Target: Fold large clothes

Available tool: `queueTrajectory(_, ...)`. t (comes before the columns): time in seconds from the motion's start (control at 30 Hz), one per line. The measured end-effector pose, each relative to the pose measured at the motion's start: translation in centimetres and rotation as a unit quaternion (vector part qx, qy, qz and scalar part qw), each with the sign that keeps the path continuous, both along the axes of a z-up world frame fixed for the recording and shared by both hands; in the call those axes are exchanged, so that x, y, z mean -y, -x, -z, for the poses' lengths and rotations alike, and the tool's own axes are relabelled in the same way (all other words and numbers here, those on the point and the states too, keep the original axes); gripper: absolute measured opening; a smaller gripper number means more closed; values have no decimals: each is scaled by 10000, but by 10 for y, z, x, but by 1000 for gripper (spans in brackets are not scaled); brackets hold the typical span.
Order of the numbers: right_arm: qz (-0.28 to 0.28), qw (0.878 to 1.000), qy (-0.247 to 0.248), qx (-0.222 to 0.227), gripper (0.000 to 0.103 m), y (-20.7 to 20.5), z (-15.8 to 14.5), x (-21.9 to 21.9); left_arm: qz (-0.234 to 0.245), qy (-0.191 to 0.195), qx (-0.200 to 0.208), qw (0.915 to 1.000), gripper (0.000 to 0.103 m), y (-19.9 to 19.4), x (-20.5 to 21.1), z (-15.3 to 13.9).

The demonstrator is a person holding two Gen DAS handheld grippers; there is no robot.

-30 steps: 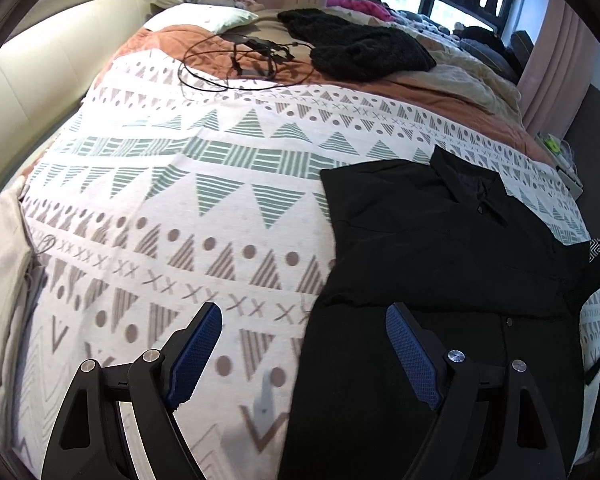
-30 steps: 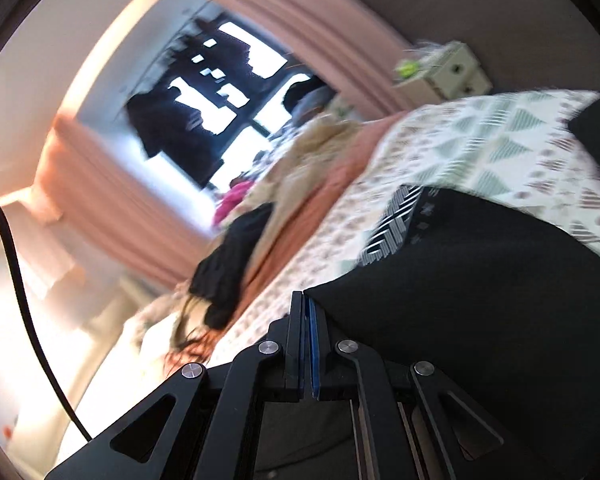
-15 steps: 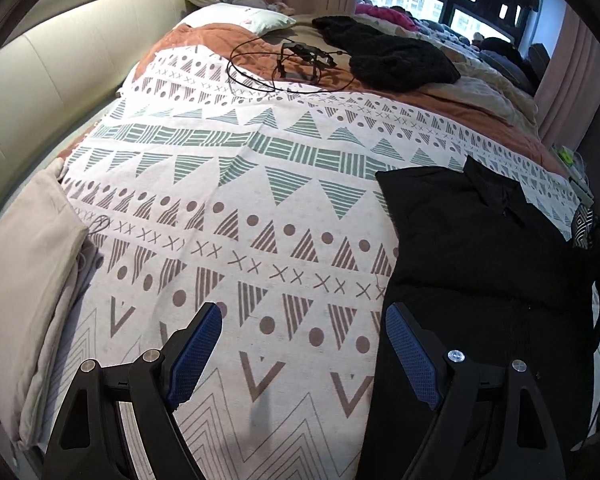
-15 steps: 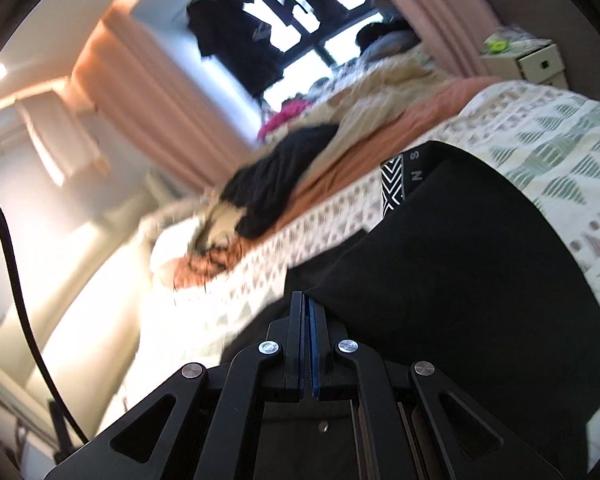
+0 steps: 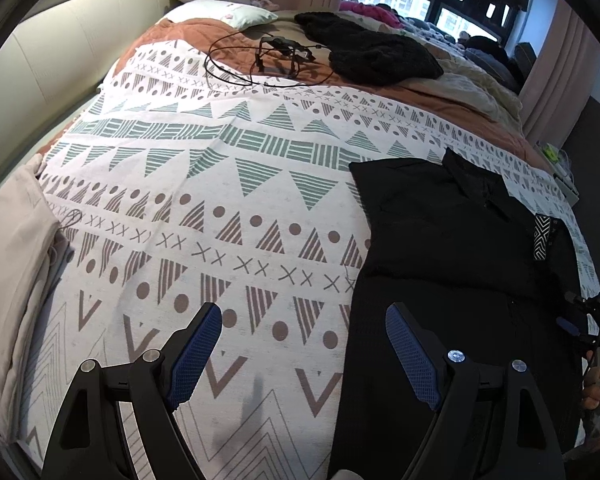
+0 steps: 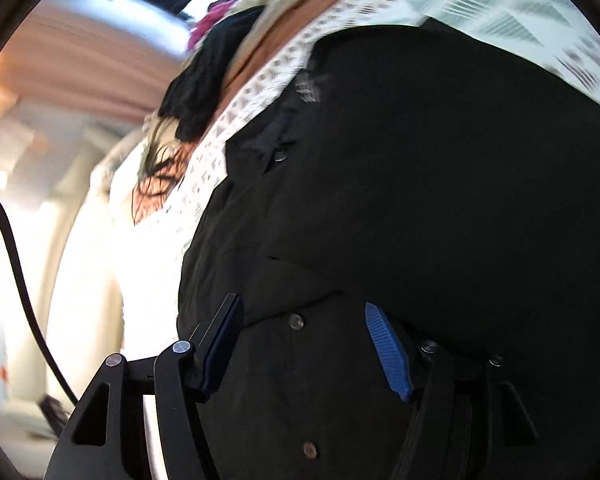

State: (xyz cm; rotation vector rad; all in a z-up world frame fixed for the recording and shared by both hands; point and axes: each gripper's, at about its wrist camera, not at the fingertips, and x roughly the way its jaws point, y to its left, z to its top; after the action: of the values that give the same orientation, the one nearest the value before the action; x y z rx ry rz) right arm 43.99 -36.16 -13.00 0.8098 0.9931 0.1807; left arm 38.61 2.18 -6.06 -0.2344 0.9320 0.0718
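Note:
A black button-up shirt (image 5: 452,248) lies on the patterned bedspread (image 5: 220,208) at the right, folded partly over itself, with a black-and-white label (image 5: 542,238) showing. My left gripper (image 5: 304,336) is open and empty, hovering above the bedspread just left of the shirt's left edge. My right gripper (image 6: 304,332) is open, close over the shirt (image 6: 420,200) near its button line; nothing is held between its pads. The right wrist view is motion-blurred.
A folded beige garment (image 5: 16,264) lies at the bed's left edge. A black cable with headset (image 5: 268,60), a black knit garment (image 5: 372,52), a pillow (image 5: 224,12) and piled clothes sit at the far end. A nightstand (image 5: 560,168) stands right.
My right gripper was shut on the shirt's fabric and has opened, letting it drop onto the shirt. My left gripper drew back toward the bed's near edge, staying open.

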Motion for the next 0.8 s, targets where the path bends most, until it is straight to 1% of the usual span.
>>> queueTrajectory(0.1, 230, 9993, -215, -216, 64, 21, 3, 14, 80, 67, 68, 9999, 85, 1, 9, 0)
queueTrajectory(0.2, 328, 9985, -401, -151, 64, 38, -6, 34, 154, 129, 97, 9998, 85, 0, 18, 2)
queueTrajectory(0.27, 410, 9986, -317, -100, 64, 50, -12, 48, 204, 155, 103, 9996, 85, 0, 25, 4)
queueTrajectory(0.33, 543, 9984, -109, -104, 64, 64, -18, 65, 247, 157, 108, 9995, 85, -1, 30, 7)
queueTrajectory(0.5, 861, 9960, 141, -189, 64, 91, -21, 101, 256, 249, 112, 9993, 85, -5, 40, 13)
queueTrajectory(0.6, 987, 9941, 268, -360, 64, 100, -15, 117, 270, 307, 141, 9991, 85, -8, 44, 15)
queueTrajectory(0.7, 1015, 9935, 34, -509, 64, 102, -1, 127, 277, 341, 160, 9989, 85, -8, 46, 16)
queueTrajectory(0.8, 1029, 9928, -62, -616, 64, 101, 9, 127, 231, 353, 160, 9990, 85, -4, 42, 20)
